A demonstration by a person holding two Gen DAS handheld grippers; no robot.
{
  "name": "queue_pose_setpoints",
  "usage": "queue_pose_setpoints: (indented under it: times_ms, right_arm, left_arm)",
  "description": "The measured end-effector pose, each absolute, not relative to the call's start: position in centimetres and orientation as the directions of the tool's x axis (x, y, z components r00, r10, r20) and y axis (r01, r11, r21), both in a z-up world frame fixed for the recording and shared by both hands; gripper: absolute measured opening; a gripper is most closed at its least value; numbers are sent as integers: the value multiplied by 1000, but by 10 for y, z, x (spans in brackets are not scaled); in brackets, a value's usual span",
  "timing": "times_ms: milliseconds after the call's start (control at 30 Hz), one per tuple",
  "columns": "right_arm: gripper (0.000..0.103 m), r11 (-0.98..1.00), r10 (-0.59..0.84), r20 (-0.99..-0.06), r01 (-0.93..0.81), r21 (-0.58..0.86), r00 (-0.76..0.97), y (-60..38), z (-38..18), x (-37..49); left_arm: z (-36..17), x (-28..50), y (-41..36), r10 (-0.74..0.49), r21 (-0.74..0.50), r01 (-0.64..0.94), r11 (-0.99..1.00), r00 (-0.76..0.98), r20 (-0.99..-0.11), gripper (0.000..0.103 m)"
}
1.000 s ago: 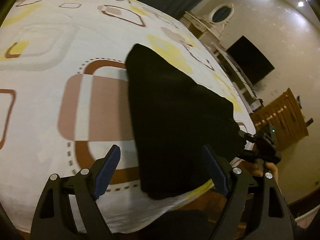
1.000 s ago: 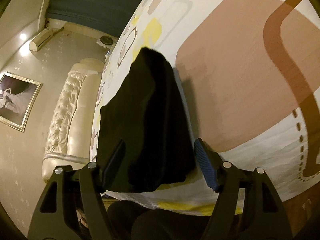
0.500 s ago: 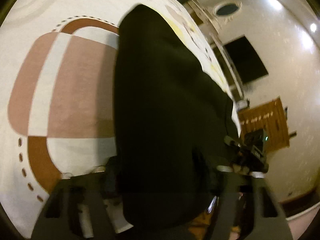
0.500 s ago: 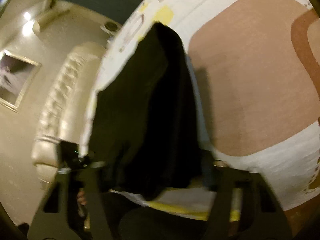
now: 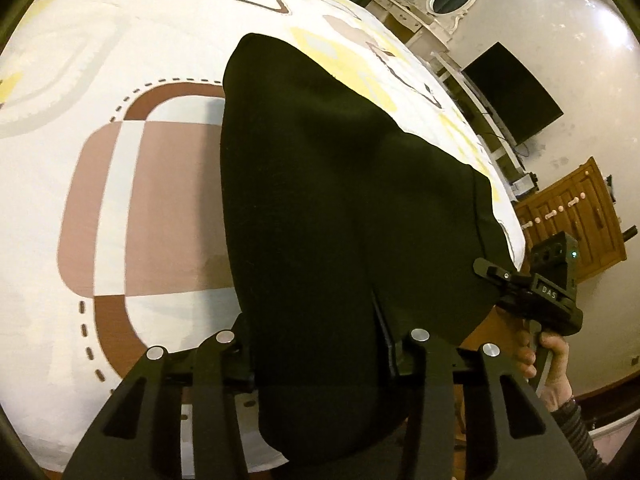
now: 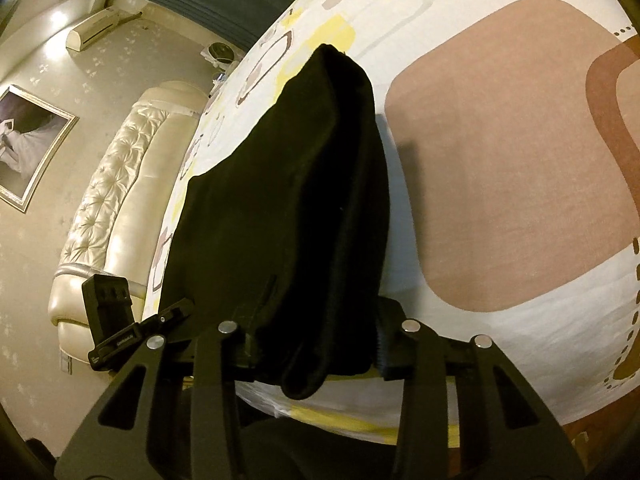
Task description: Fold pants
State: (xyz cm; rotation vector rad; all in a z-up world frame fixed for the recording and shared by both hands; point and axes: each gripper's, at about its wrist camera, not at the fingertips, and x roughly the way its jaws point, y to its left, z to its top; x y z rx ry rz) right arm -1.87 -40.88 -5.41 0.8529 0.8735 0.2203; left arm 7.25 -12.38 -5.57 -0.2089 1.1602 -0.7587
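Note:
Black pants (image 5: 340, 208) lie folded lengthwise on a patterned bed sheet (image 5: 120, 128), their near end hanging over the bed's front edge. My left gripper (image 5: 320, 344) is shut on the near end of the pants; the cloth covers its fingertips. In the right wrist view the pants (image 6: 304, 200) run away from me, and my right gripper (image 6: 316, 348) is shut on their near edge, with one blue pad (image 6: 380, 344) showing. The right gripper's body (image 5: 544, 292) shows at the right of the left wrist view.
The sheet (image 6: 500, 152) has brown, yellow and grey shapes. A padded cream headboard (image 6: 116, 184) is to the left in the right wrist view. A dark TV (image 5: 512, 96) and a wooden cabinet (image 5: 572, 216) stand past the bed's right side.
Both grippers moved forward over the near end of the pants and closed on the cloth. One second ago both were open with blue pads showing.

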Motion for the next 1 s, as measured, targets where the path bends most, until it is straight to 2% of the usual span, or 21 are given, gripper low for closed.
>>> queue_pose_setpoints:
  times_ms: [600, 1000]
  right_arm:
    - [37, 645, 593, -558, 72, 761, 580, -347, -54, 22]
    - [38, 629, 635, -545, 42, 776, 548, -314, -55, 42]
  left_arm:
    - [-43, 72, -54, -575, -478, 354, 804, 256, -777, 42]
    - [-47, 74, -26, -576, -494, 314, 811, 274, -770, 42]
